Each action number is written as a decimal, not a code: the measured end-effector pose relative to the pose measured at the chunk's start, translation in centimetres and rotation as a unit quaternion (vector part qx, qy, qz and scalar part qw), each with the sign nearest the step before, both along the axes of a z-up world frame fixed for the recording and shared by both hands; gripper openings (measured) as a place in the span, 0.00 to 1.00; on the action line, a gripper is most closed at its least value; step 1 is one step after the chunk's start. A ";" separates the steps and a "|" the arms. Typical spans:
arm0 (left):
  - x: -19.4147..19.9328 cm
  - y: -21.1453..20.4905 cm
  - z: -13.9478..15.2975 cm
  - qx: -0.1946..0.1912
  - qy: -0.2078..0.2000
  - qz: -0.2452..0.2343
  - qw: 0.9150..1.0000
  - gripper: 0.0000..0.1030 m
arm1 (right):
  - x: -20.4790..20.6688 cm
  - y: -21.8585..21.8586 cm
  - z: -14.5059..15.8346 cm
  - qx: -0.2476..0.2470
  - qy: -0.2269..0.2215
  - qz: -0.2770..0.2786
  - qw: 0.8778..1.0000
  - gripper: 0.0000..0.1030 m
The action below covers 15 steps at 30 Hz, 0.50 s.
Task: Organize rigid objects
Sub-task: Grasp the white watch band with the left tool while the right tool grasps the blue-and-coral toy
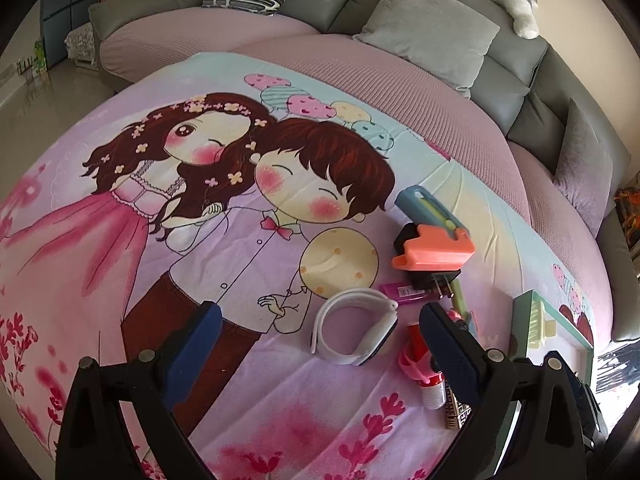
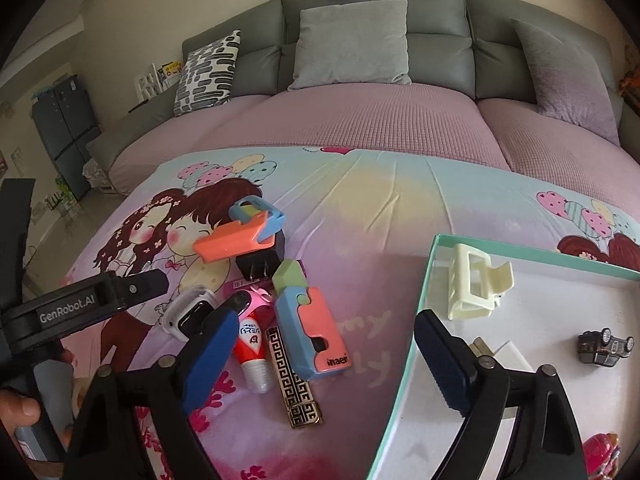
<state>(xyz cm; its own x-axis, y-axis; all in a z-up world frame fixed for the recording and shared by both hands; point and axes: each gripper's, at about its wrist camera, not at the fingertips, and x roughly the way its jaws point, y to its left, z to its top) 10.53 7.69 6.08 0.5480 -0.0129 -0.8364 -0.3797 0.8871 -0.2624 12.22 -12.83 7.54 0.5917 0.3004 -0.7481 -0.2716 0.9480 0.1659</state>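
Note:
A pile of small rigid items lies on the cartoon-print blanket (image 1: 200, 240). In the left wrist view, a white smartwatch (image 1: 356, 332) sits between the fingers of my open left gripper (image 1: 320, 340), untouched. Behind it are an orange utility knife (image 1: 432, 248) on a black charger plug (image 1: 424, 276) and a pink lighter (image 1: 400, 292). My right gripper (image 2: 326, 356) is open over a blue-and-orange knife (image 2: 312, 332), a patterned lighter (image 2: 294, 380) and a red tube (image 2: 252, 356), gripping none. Its right finger (image 2: 440, 356) hangs over the teal-rimmed box (image 2: 432, 264).
The box holds a cream hair claw (image 2: 476, 288), a dark toy car (image 2: 604, 346) and a pink toy (image 2: 600, 456). The left gripper's body (image 2: 80, 308) and a person's hand (image 2: 20, 404) fill the left edge. A grey sofa with cushions (image 2: 352, 48) lies behind.

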 end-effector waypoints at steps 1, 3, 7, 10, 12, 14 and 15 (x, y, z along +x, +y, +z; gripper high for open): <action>0.1 0.0 -0.3 -0.001 0.003 -0.004 1.000 0.96 | 0.2 0.1 -0.4 0.003 0.007 0.000 1.000 0.83; 0.3 -0.1 -0.7 -0.003 0.010 -0.012 1.000 0.96 | 0.6 0.4 -0.9 0.002 0.018 -0.002 1.000 0.77; 0.8 -0.4 -1.7 -0.008 0.019 -0.025 0.999 0.96 | 1.1 1.0 -1.8 -0.007 0.027 -0.001 1.000 0.74; 1.2 -0.9 -2.5 -0.010 0.031 -0.034 0.999 0.96 | 1.3 1.4 -2.3 -0.017 0.033 -0.001 0.999 0.68; 1.3 -1.0 -3.0 -0.012 0.037 -0.037 0.999 0.96 | 1.4 1.6 -2.8 -0.027 0.038 -0.001 0.999 0.66; 1.5 -1.1 -3.5 -0.013 0.041 -0.039 0.998 0.96 | 1.5 1.7 -3.1 -0.040 0.042 -0.001 0.998 0.63; 1.5 -1.1 -3.7 -0.011 0.044 -0.040 0.998 0.96 | 1.5 1.8 -3.2 -0.043 0.042 0.000 0.998 0.62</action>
<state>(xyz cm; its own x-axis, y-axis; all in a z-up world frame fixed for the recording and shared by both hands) 12.06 6.57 2.42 0.4688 -0.0730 -0.8803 -0.3295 0.9102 -0.2509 13.71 -11.06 4.34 0.5252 0.2325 -0.8186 -0.2593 0.9599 0.1063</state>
